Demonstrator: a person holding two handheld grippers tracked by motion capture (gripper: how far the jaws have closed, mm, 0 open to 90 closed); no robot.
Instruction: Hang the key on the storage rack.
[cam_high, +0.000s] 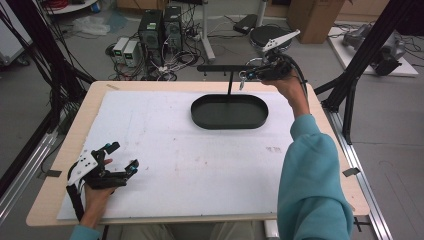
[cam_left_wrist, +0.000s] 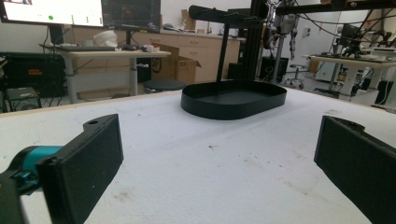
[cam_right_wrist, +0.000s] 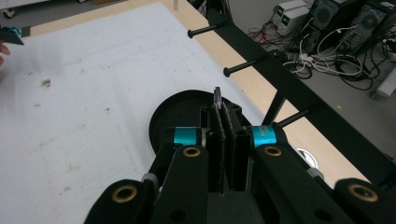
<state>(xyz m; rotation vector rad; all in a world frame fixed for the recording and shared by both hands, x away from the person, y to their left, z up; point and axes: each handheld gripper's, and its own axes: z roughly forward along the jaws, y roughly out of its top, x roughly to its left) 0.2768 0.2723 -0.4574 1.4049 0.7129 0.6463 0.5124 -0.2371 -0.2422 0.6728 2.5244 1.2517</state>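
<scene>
High view: the right tool is held up at about 1 o'clock over the far edge of the worktop, level with the crossbar of a black stand. Something small hangs from its tip, just beside the bar (it looks like a small metal ring, too small to be sure). Below it, the black oval tray that forms the stand's base lies on the white mat at about 12 o'clock. The left tool rests low at 8 o'clock, well apart from the tray, its jaws spread and nothing between them.

Left gripper view: the left tool has its two black jaws standing wide at either side, released, with bare white mat between them. The tray sits ahead at 12 o'clock, and the stand's post rises from it to the crossbar.

Right gripper view: the right tool is clenched, its pads pressed together on a thin flat piece whose edge sticks up from between them (what it is I cannot tell). The tray lies beneath, and the stand's pegs jut out at 12 o'clock.
</scene>
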